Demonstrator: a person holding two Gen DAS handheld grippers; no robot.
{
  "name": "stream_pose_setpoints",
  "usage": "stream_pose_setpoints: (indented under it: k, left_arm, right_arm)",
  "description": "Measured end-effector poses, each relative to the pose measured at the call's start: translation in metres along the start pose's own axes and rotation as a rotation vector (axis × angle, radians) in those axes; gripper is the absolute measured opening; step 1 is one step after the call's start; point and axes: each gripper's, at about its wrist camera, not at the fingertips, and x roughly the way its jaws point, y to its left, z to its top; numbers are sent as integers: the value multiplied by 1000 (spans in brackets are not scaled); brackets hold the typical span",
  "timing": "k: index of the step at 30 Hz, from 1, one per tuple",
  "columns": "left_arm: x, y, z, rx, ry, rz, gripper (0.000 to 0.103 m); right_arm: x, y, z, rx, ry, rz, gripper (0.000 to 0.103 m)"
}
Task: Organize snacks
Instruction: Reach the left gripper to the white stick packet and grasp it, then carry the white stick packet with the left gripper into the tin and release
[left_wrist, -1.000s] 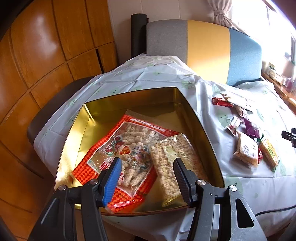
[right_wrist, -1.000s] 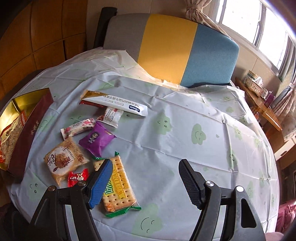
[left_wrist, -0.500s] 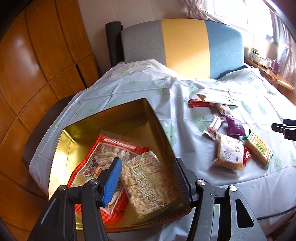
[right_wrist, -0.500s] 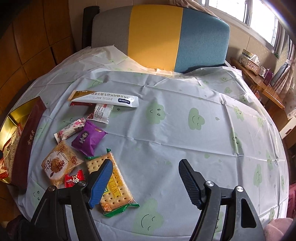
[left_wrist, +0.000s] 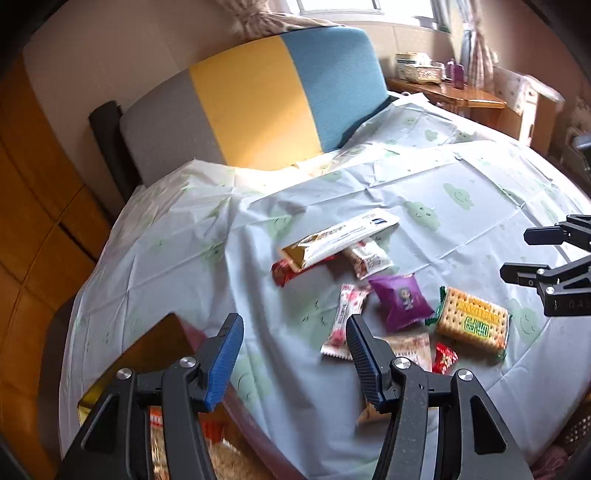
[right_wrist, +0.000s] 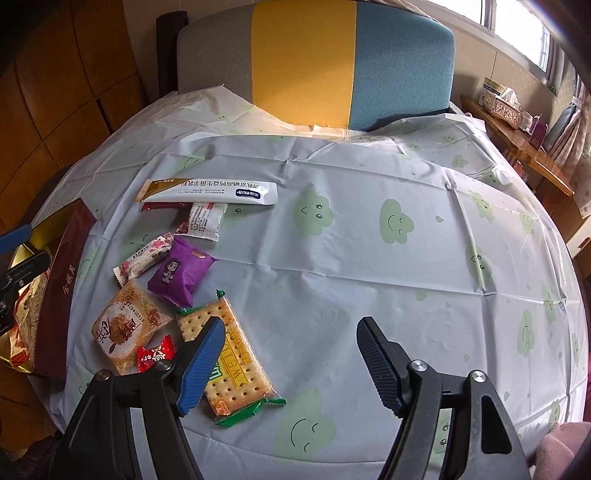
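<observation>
The next pickup would likely go best if the left gripper (left_wrist: 293, 354) came down squarely over one packet only, jaws straddling its short sides, and lifted clear before swinging to the gold box (right_wrist: 61, 266).

The loose snacks lay clustered just right of that box: a rice-cracker packet (right_wrist: 127, 328) nearest it, a small red candy (right_wrist: 155, 356), a pink bar (right_wrist: 144, 256), a purple pouch (right_wrist: 181, 273) and a clear-wrapped cracker pack (right_wrist: 229, 358), with a long white sachet (right_wrist: 210, 192) farthest. Inside the box lay bagged snacks.

Both grippers stood spread and empty; the right gripper (right_wrist: 291, 363) hung over the cracker pack's far side.
</observation>
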Motion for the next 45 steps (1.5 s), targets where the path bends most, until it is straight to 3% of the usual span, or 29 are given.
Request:
stream_pose_setpoints:
  k: [3,8,10,16,21,22,23,24,25,28,36,45]
  left_arm:
    - [26,-12,29,97,11,-34,59]
    - [76,-30,66,201,59,-81,71]
    - [95,-39,76,248,80,-115,83]
    - [144,-66,97,364,132,-132,83]
    - [178,-73,104,376,178,-132,83]
    - [182,-75,104,375,187,-134,76]
    - [185,-75,104,367,193,-140,67]
    - [185,-75,105,338,199,-176,42]
    - [183,-74,107,309,196,-187,35]
    - [169,-71,106,254,136,-181,31]
    - [96,-14,94,-51,54,-206,31]
    - [9,58,25,-319,5,-116,31]
  right_arm:
    - [-4,-3,2,17,-12,10,75]
    - [-7,-3,4,24,-17,38,75]
    - [-8,-2,4,22,-16,45,75]
    - [-8,-9,6,61,-7,74,75]
    - [-8,-12,7,82,-3,104,75]
    - [-7,-12,7,83,-1,108,75]
    - [-7,-11,8,81,1,109,75]
    - [-7,-11,8,80,1,110,75]
    - [-7,-10,8,80,1,112,75]
    - [-5,-10,8,80,4,108,75]
    - [-3,-11,5,76,12,81,75]
    - [1,-7,1,36,27,37,75]
